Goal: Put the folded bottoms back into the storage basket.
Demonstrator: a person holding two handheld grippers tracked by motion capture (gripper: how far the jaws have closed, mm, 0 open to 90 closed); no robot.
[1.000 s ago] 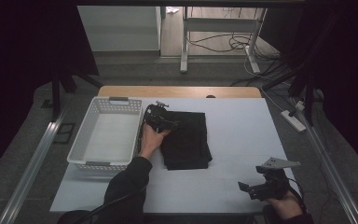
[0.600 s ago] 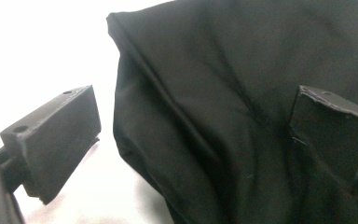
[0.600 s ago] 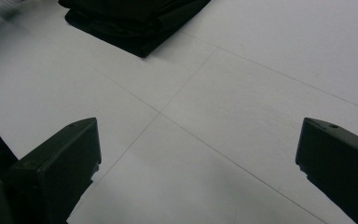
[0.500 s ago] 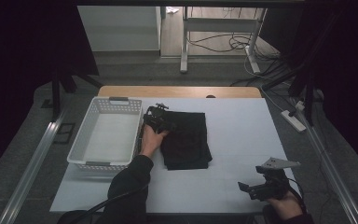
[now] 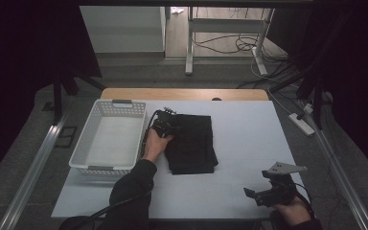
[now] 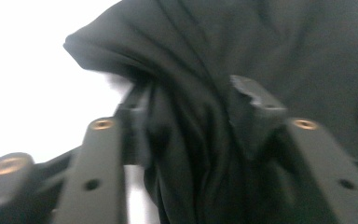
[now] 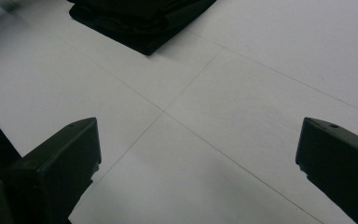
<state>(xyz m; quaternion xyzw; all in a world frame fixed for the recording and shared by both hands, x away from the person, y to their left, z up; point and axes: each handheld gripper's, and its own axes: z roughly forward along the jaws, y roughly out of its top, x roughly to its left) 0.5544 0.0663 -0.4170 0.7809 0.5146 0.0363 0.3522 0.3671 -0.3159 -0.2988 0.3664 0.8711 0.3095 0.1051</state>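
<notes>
Folded black garment (image 5: 192,143): laid at the centre of the white desk (image 5: 249,143), just beside the white basket (image 5: 106,139) at its 9 o'clock. Left gripper (image 5: 165,125): set at the garment's 10 o'clock corner; its fingers (image 6: 256,100) have just been closing, and a gathered fold is pinched between them. Right gripper (image 5: 268,193): held at the desk's 5 o'clock, well apart from the garment; fingers (image 7: 65,154) spread wide, nothing held.
</notes>
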